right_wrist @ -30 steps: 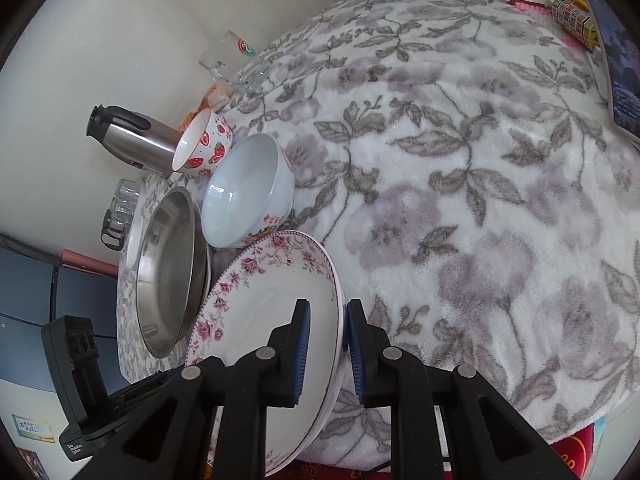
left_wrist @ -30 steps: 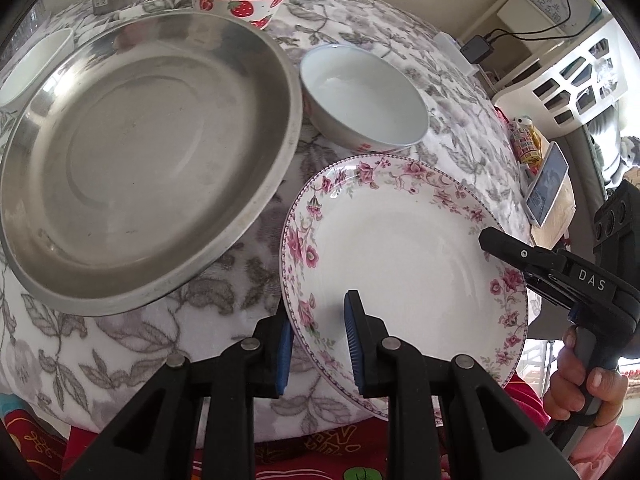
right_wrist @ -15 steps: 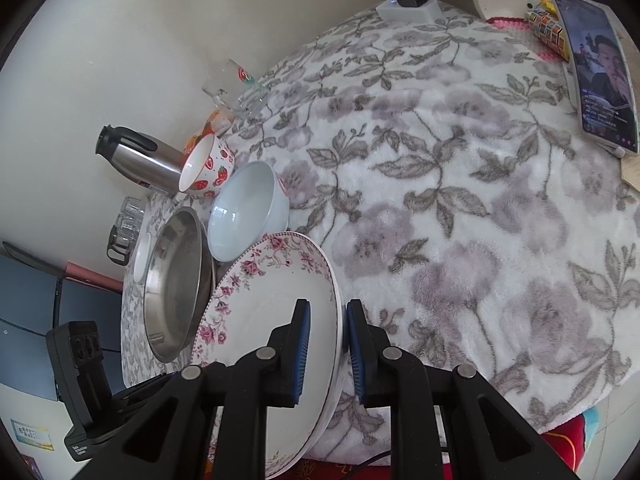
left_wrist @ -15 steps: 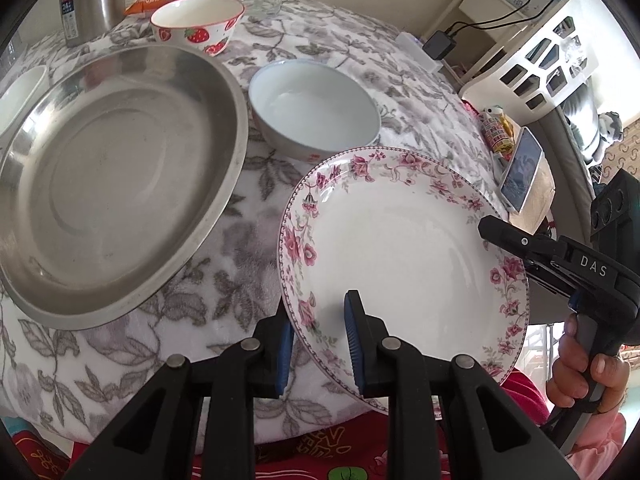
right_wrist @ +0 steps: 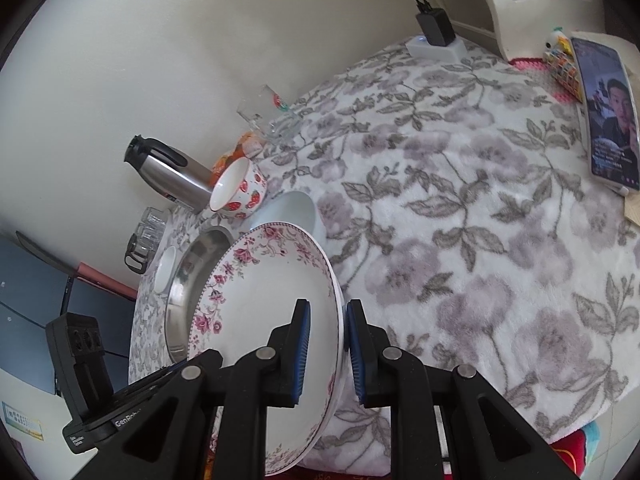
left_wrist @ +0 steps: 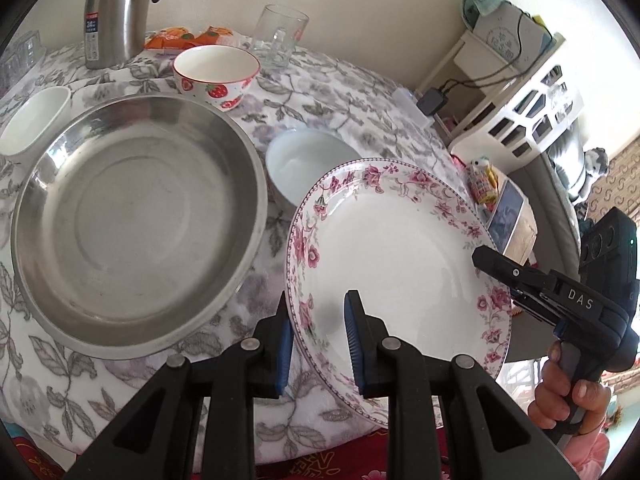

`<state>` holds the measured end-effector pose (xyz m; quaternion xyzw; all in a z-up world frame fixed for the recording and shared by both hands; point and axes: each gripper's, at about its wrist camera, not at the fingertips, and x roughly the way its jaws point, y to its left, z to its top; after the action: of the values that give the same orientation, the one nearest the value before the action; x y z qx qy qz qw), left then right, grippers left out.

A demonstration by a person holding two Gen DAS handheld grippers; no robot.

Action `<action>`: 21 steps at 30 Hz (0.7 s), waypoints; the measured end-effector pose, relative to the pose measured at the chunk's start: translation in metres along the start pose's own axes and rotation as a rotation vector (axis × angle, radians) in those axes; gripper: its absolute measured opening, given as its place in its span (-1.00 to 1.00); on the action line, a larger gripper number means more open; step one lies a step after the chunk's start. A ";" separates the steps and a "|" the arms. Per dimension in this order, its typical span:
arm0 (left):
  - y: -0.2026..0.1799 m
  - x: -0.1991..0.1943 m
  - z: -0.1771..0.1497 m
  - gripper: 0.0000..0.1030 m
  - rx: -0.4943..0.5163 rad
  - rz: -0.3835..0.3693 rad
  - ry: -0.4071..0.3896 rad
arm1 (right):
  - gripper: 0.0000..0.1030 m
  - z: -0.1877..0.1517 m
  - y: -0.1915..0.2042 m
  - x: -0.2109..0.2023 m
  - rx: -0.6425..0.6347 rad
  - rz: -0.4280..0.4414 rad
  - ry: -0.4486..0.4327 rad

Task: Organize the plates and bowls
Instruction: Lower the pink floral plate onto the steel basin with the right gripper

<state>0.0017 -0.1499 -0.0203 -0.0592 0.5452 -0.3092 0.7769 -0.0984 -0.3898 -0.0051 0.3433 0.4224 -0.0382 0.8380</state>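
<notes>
Both grippers hold one white plate with a pink flower rim (left_wrist: 400, 248), lifted and tilted above the table's front edge. My left gripper (left_wrist: 318, 336) is shut on its near left rim. My right gripper (right_wrist: 326, 344) is shut on the opposite rim of the plate (right_wrist: 260, 300); it also shows in the left wrist view (left_wrist: 504, 272). A large steel basin (left_wrist: 136, 220) sits to the left. A plain white bowl (left_wrist: 304, 160) stands behind the plate. A strawberry bowl (left_wrist: 216, 72) and a small white dish (left_wrist: 34, 118) sit farther back.
A steel kettle (left_wrist: 116, 8), a glass mug (left_wrist: 280, 36) and orange snack packets (left_wrist: 184, 36) stand by the wall. A phone (right_wrist: 604, 108) lies at the table's right edge. The flowered tablecloth (right_wrist: 460, 200) stretches to the right. A white shelf (left_wrist: 520, 92) stands beyond.
The plate has been lifted higher and tilted up in both grippers. The table and dishes now sit lower and farther off in both views.
</notes>
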 end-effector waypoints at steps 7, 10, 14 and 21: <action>0.023 -0.013 0.010 -0.54 -0.064 0.000 -0.062 | -0.60 0.011 0.029 0.010 -0.052 0.004 0.013; 0.039 -0.017 0.013 -0.54 -0.114 -0.011 -0.068 | -0.60 0.014 0.040 0.019 -0.066 0.014 0.028; 0.057 -0.024 0.017 -0.54 -0.164 -0.016 -0.092 | -0.60 0.018 0.057 0.031 -0.096 0.017 0.049; 0.092 -0.037 0.022 -0.54 -0.240 -0.010 -0.133 | -0.60 0.020 0.086 0.057 -0.139 0.021 0.091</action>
<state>0.0518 -0.0615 -0.0213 -0.1750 0.5253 -0.2411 0.7970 -0.0177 -0.3230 0.0077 0.2902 0.4580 0.0153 0.8401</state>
